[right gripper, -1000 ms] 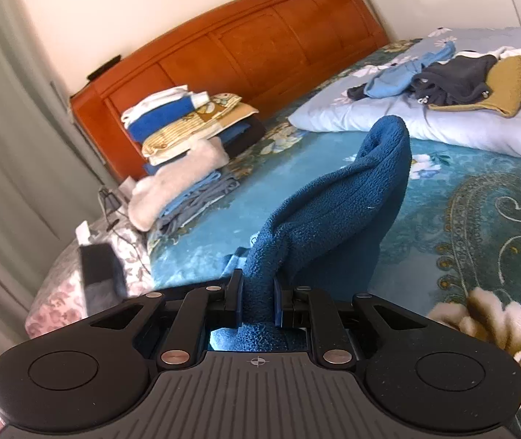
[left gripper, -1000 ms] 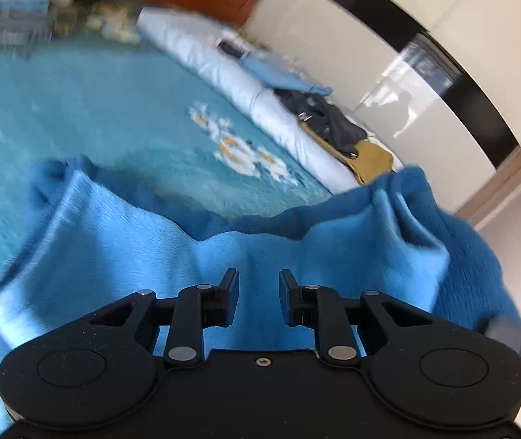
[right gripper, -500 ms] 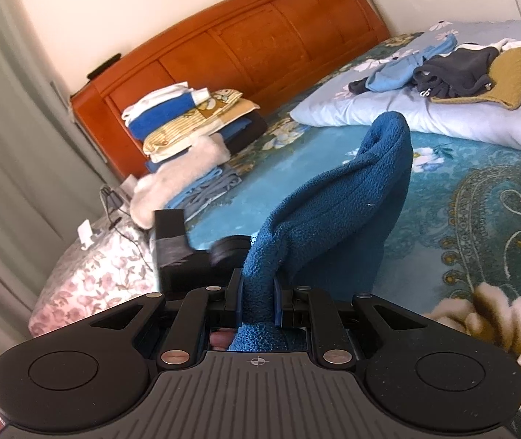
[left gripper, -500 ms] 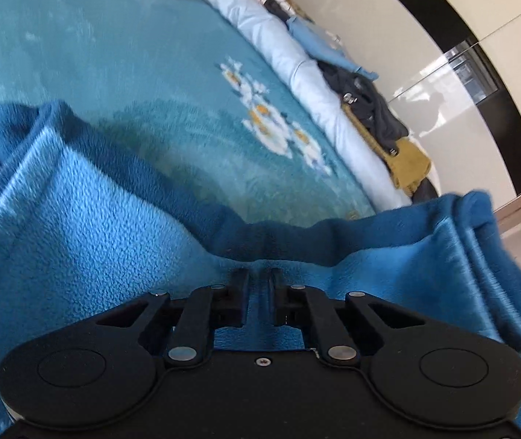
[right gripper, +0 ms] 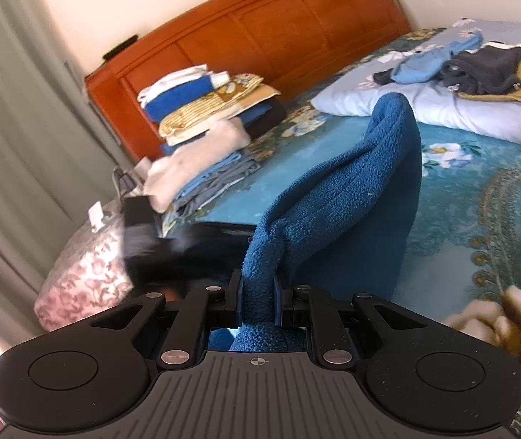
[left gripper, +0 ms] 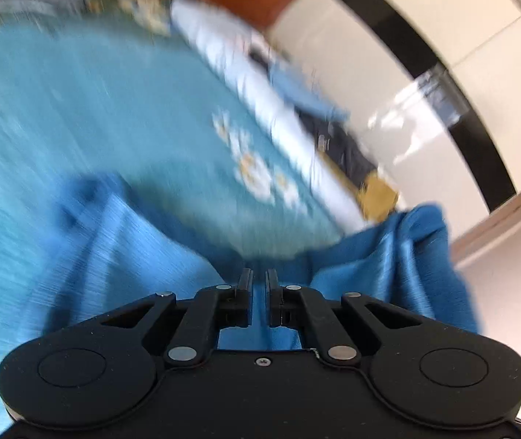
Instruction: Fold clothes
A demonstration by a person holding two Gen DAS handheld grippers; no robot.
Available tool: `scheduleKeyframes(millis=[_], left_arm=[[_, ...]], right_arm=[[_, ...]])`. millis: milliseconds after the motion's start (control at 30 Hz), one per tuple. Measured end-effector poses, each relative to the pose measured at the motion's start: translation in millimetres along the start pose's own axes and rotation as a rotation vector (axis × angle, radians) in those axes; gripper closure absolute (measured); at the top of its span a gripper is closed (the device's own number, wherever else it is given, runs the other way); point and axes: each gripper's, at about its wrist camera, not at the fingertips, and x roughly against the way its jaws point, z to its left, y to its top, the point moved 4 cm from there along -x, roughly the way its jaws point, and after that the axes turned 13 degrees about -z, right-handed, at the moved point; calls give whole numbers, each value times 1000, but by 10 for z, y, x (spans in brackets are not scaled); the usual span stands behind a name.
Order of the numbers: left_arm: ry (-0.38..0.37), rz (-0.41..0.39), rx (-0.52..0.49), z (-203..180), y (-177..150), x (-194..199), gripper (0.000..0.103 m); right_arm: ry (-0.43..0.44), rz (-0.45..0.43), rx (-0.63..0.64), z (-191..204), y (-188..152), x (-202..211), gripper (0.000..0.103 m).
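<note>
Both grippers now pinch the blue fleece (right gripper: 337, 197) above the bed (left gripper: 88, 117): the left gripper (left gripper: 259, 281), wide a second ago, has narrowed onto its edge, the right gripper (right gripper: 257, 285) stays clamped, so a fold looks ready.

Deep blue fleece garment (right gripper: 352, 197) centre frame, teal bedspread (right gripper: 487, 197) with cream flowers and gold paisley at right, orange-brown wooden headboard (right gripper: 278, 36) up top, pink floral pillow (right gripper: 81, 270) lower left, black grippers.
</note>
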Motion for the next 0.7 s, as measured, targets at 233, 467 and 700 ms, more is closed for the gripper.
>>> scheduleKeyframes(millis=[233,467,700], left_arm=[[48,-145,-6,275,280,876,99],[42,-187,-49,291,420,1366,97],[-14,-153,-142,50,416,1357,90]], right_arm=[[7,51,39,169,-192,-195,90],[6,105,77,324,-404,-397,90],[4,159,116,478,-615,-598,90]])
